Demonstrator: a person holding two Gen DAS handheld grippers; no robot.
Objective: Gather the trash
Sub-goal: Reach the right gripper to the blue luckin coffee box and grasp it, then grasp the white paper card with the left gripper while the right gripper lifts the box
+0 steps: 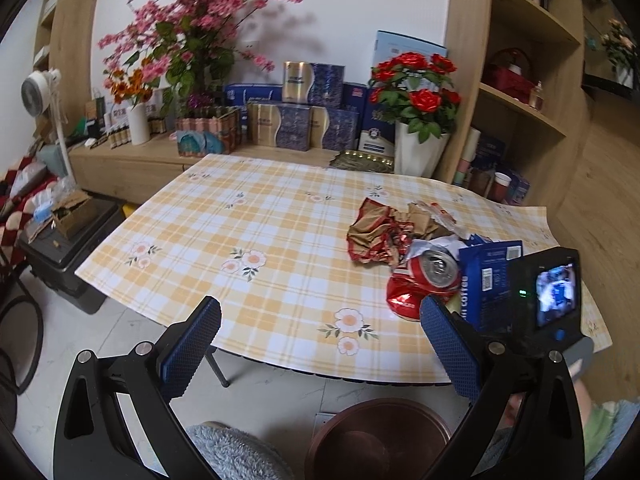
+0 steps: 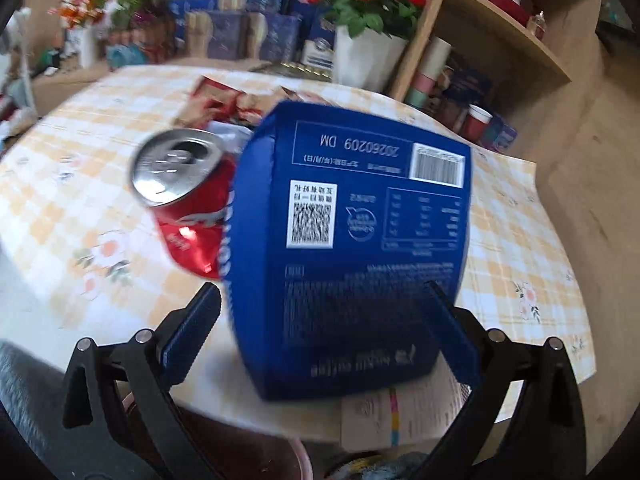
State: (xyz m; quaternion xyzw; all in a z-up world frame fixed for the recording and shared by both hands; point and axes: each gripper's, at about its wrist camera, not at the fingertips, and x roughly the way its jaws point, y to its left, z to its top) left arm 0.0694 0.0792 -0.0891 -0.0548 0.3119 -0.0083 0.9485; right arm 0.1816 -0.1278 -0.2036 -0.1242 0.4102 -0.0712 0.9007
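A pile of trash lies at the table's right front: a blue coffee box [image 1: 486,276], a crushed red soda can [image 1: 430,276] and crumpled red-and-brown wrappers [image 1: 380,234]. My left gripper [image 1: 320,344] is open and empty, above the table's front edge, left of the pile. In the right wrist view the blue box [image 2: 356,248] stands between the wide-open fingers of my right gripper [image 2: 320,332]; I cannot tell whether the pads touch it. The red can [image 2: 188,200] leans just left of the box. A white printed paper [image 2: 400,412] lies under the box's near edge.
A dark round bin [image 1: 380,440] stands on the floor below the table's front edge. The table wears a yellow checked cloth [image 1: 256,224]. Behind it a low cabinet holds boxes, a rose pot [image 1: 418,120] and pink blossoms [image 1: 200,32]. Shelves [image 1: 528,96] rise on the right.
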